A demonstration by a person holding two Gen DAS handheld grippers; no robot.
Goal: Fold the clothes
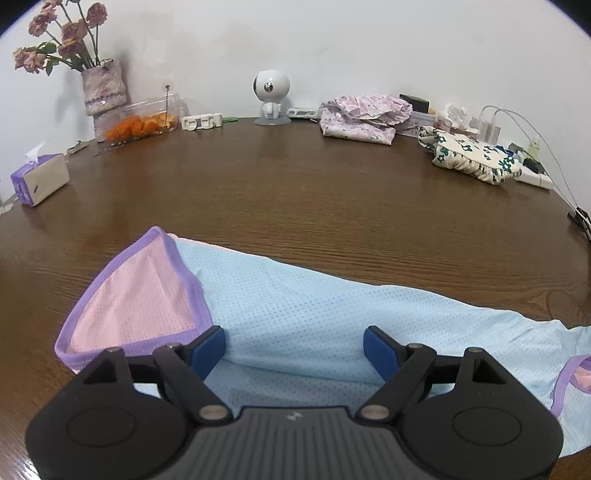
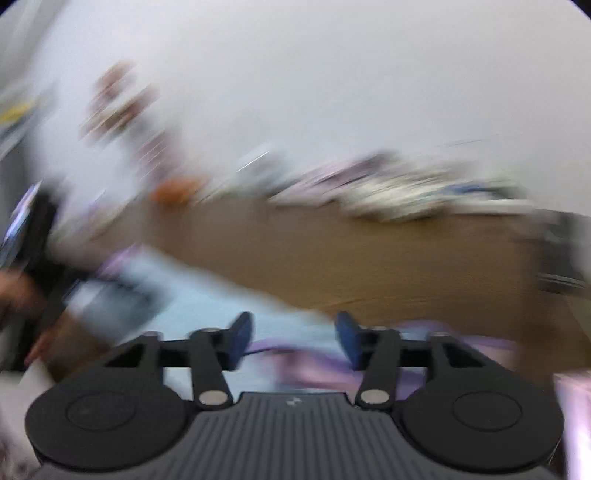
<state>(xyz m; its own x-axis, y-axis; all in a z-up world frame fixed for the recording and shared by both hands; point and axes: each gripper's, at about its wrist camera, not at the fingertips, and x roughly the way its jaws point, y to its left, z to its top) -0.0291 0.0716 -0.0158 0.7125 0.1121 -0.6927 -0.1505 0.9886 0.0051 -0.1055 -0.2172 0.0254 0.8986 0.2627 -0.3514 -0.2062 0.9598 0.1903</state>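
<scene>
Mesh shirt point(image 1: 295, 306), pale blue with pink-and-purple sleeves, lies flat on the table point(image 1: 314, 195). Left gripper point(image 1: 294, 347) tilts down over it, fingers spread, nothing pinched. Right gripper point(image 2: 294, 341), in a badly blurred view, also gapes over the cloth, grasping nothing. Two folded garments point(image 1: 364, 116), a tissue box point(image 1: 38, 179), flowers point(image 1: 62, 33) and a small white figure point(image 1: 270, 94) line the far edge, well apart from the shirt.

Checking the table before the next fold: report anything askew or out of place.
The light blue mesh garment lies slanted on the table, one pink, purple-trimmed corner flipped over. The floral garment sits bunched on a power strip. The right wrist view is too blurred to judge.
</scene>
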